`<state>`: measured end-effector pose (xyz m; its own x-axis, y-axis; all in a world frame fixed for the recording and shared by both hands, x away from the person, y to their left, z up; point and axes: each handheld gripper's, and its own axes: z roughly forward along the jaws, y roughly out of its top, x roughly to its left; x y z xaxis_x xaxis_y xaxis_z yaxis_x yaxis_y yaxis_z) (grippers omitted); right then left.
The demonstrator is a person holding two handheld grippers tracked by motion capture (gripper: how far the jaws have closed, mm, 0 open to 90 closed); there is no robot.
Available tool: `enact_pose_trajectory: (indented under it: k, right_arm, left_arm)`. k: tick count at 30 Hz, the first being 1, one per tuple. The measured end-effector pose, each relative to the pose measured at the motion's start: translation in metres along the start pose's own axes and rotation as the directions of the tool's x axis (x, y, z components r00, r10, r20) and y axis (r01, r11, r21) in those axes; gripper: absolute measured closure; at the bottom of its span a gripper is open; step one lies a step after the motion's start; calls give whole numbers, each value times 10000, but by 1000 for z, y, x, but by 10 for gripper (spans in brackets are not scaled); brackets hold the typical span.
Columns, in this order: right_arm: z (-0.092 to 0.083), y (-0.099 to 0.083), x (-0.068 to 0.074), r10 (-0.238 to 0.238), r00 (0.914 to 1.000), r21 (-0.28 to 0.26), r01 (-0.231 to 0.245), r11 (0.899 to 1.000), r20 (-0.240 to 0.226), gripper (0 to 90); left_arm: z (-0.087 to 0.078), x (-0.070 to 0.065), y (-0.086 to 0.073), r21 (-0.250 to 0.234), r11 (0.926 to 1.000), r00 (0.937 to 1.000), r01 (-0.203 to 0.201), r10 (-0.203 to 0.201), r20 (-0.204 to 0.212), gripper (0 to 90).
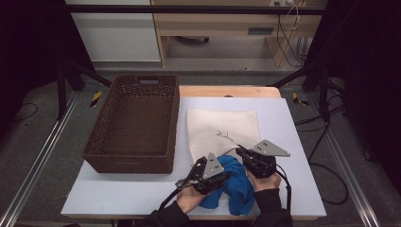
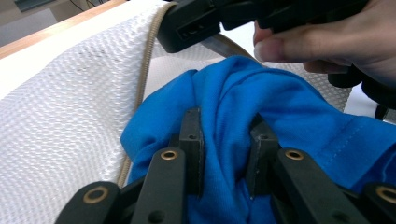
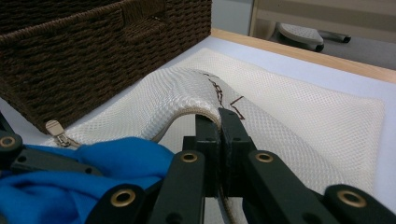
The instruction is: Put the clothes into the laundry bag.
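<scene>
Lower centre of the high view: the left gripper (image 1: pixel 208 171) is pinching a fold of the blue garment (image 1: pixel 236 182), its fingers (image 2: pixel 192 140) narrowed on the cloth, which is bulging between them in the left gripper view. The right gripper (image 1: pixel 250 158) is holding the zippered edge of the white mesh bag (image 1: pixel 222 125), fingers (image 3: pixel 231 135) pressed together on the raised rim, lifting the mouth open. The garment is lying at the bag's mouth, most of it outside on the white worktop (image 1: pixel 118 189); judging from this, stuffing is only beginning and closing the zipper pull (image 3: pixel 55 128) is yet to come. The brown wicker basket (image 1: pixel 135 123), at left, is looking empty in the high view. Hard to make out: how far the cloth is reaching inside the bag, and the small dark marking on the mesh.
</scene>
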<state>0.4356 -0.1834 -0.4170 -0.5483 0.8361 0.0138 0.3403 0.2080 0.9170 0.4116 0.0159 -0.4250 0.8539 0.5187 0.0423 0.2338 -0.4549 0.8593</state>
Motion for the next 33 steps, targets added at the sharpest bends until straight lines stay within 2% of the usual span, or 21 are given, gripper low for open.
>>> enact_pose_trajectory:
  k: [2,5,9,12,14,15,17,18,19,22,25,28,30,33]
  right_arm:
    - [0,0,0,16,10000,-41,-15,10000,6,879]
    - [-1,0,0,42,10000,-62,-42,10000,-42,879]
    - [-1,0,0,-31,9999,-71,30,10000,-122,879]
    - [-1,0,2,-123,9998,-12,123,9999,-146,879]
    - [-1,-1,3,-155,9998,29,155,9999,-115,879]
    - [-2,-2,2,-145,9998,42,146,9999,-126,879]
    - [-2,-3,1,-98,9999,61,98,9999,-89,879]
    - [-2,-4,1,-129,9999,151,130,9998,-71,879]
    - [-1,-5,0,-140,9999,226,142,9996,-62,879]
    - [3,-7,1,-123,9999,401,125,9991,-57,879]
    - [3,-7,2,-139,9999,391,139,9991,-14,879]
    - [1,-8,0,-105,9999,359,104,9993,44,879]
    - [0,-8,-1,-74,9999,350,71,9994,68,879]
    - [-1,-9,0,-98,9999,393,95,9992,83,878]
  left_arm:
    - [2,0,1,64,10000,10000,60,-60,37,717]
    - [6,3,2,12,9999,9998,151,-151,-136,717]
    - [20,9,3,117,9995,9970,279,-270,-724,712]
    - [31,15,0,242,9988,9910,414,-380,-1282,695]
    - [38,19,-5,449,9979,9848,469,-386,-1691,655]
    - [42,23,-8,533,9965,9823,645,-540,-1795,633]
    - [46,32,-15,506,9921,9818,1146,-1053,-1583,593]
    - [46,35,-17,336,9896,9808,1399,-1338,-1420,583]
    - [46,37,-19,204,9890,9816,1466,-1429,-1265,567]
    - [39,35,-19,-7,9894,9861,1450,-1446,-813,444]
    - [25,29,-15,-49,9943,9924,1064,-1065,-614,356]
    - [6,24,-12,20,9976,9968,697,-696,-387,338]
    - [-10,23,-11,333,9990,9981,303,-285,-540,334]
    - [-29,27,-17,559,9975,9980,424,-397,-487,327]
